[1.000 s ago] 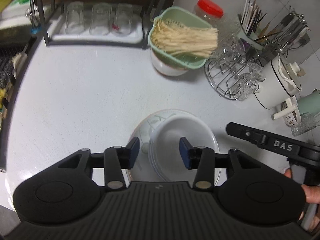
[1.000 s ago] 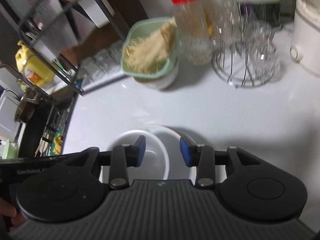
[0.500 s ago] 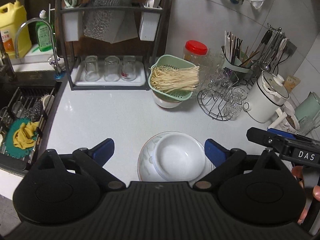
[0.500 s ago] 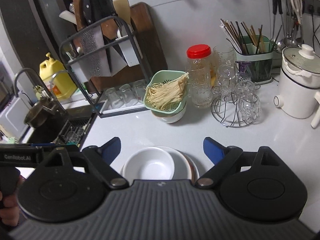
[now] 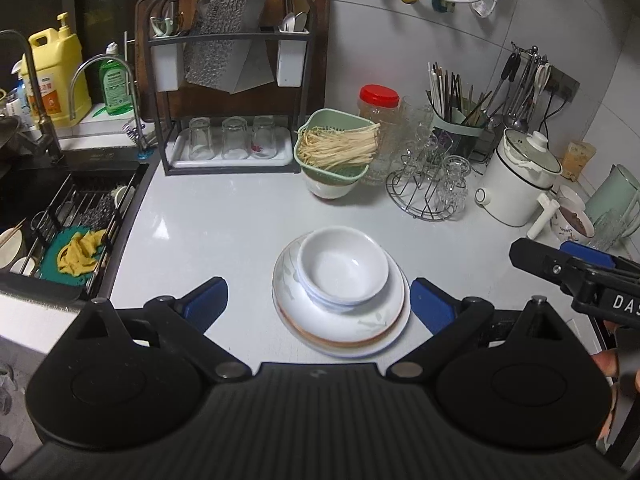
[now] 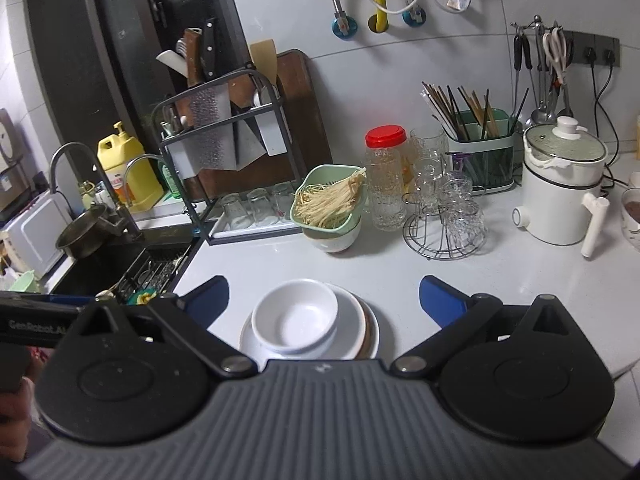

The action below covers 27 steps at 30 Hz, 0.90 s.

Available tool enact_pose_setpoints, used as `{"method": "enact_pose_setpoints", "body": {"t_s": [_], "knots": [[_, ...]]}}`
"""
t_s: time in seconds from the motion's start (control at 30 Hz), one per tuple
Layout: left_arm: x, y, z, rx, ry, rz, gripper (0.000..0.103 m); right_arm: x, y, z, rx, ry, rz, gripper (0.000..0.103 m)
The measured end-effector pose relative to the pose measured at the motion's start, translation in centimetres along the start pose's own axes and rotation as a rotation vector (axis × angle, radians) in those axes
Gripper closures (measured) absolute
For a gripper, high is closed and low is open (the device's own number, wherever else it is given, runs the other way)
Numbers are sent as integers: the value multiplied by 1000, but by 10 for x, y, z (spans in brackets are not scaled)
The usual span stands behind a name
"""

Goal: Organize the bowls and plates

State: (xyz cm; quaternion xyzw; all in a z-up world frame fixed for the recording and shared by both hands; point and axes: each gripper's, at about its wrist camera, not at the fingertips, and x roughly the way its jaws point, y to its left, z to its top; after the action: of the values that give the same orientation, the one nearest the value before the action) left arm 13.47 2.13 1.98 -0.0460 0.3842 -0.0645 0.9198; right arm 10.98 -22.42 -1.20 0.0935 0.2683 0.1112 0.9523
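Observation:
A white bowl (image 5: 343, 270) sits on a stack of plates (image 5: 360, 328) on the white counter (image 5: 224, 232). The bowl (image 6: 295, 315) and the plates (image 6: 360, 332) also show in the right wrist view. My left gripper (image 5: 319, 304) is open wide and empty, held above and in front of the stack. My right gripper (image 6: 324, 300) is open wide and empty too, raised above the stack. The right gripper's body shows at the right edge of the left wrist view (image 5: 580, 280).
A green colander of noodles (image 5: 336, 150) sits on a bowl behind the stack. A wire glass rack (image 5: 430, 192), white pot (image 5: 520, 184), red-lidded jar (image 5: 378, 110) and utensil holder (image 5: 460, 120) stand at back right. A drying rack with glasses (image 5: 232, 144) and the sink (image 5: 68, 216) are left.
Both grippers have opened wide and pulled up and back from the bowl and plates. The bowl rests on the stack, free of both grippers.

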Motion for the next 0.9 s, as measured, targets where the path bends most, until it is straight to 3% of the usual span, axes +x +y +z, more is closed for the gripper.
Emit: {"method": "enact_pose_setpoints", "body": {"t_s": [0.33, 0.9], "knots": [[-28, -8, -49, -24, -27, 62, 4, -31, 4, -25, -5, -33, 0, 0], [-55, -11, -70, -66, -40, 127, 4, -58, 3, -55, -26, 16, 35, 0]]}}
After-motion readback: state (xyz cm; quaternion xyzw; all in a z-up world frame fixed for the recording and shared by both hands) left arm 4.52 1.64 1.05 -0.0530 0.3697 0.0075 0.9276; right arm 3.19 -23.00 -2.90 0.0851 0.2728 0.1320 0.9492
